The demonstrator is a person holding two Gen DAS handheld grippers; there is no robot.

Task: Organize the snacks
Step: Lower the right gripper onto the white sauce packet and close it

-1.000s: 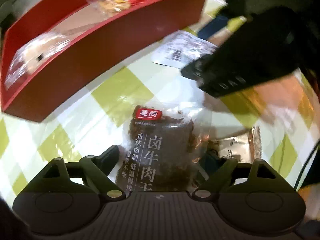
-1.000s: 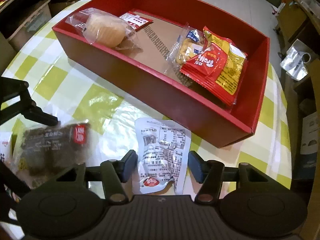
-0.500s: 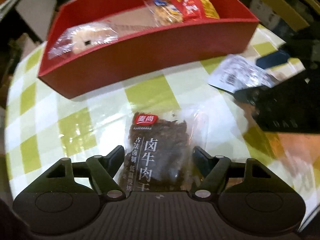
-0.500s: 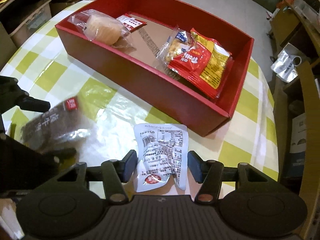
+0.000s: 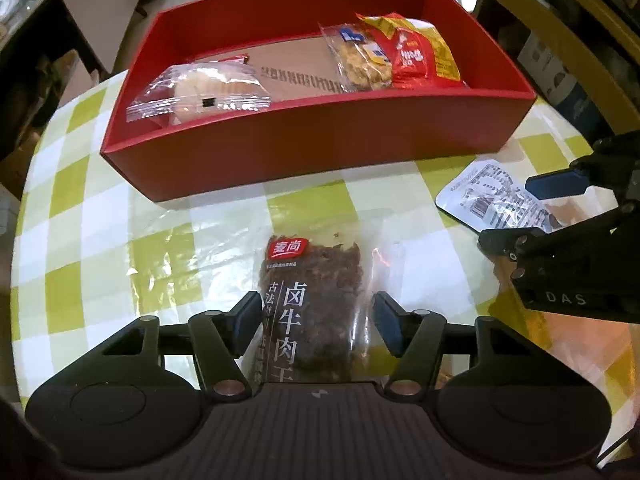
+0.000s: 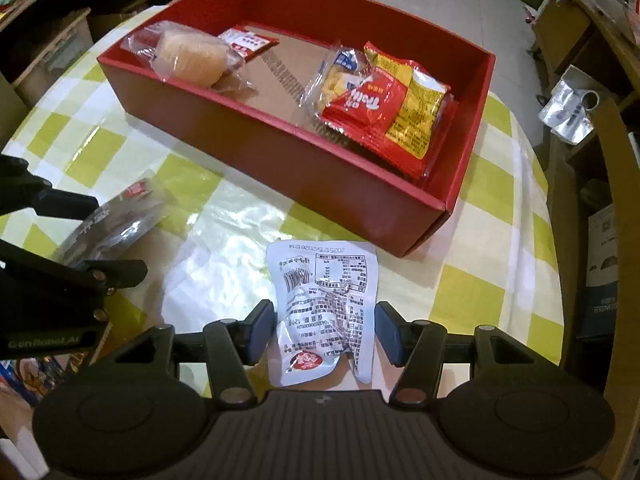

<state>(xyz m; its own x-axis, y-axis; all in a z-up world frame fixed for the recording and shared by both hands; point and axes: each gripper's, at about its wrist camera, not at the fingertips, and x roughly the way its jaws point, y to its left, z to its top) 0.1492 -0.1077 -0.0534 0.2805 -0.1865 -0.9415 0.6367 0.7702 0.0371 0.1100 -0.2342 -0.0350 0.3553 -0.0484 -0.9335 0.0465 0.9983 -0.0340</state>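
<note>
While the red box [image 5: 320, 148] already held a clear-wrapped bun [image 5: 200, 94], a small red sachet [image 6: 248, 42], a cracker pack [image 5: 356, 60] and a red-and-yellow packet [image 5: 420, 56], two snacks lay outside it on the counter [image 5: 100, 240]. Just in front of the box, the dark jerky pack [image 5: 316, 304] sat between the spread fingers of the left gripper [image 5: 316, 320]. Near the box's right corner, the white pouch [image 6: 326, 312] sat within the equally spread right gripper [image 6: 326, 332], neither yet pinched, so roughly two placements remained.
</note>
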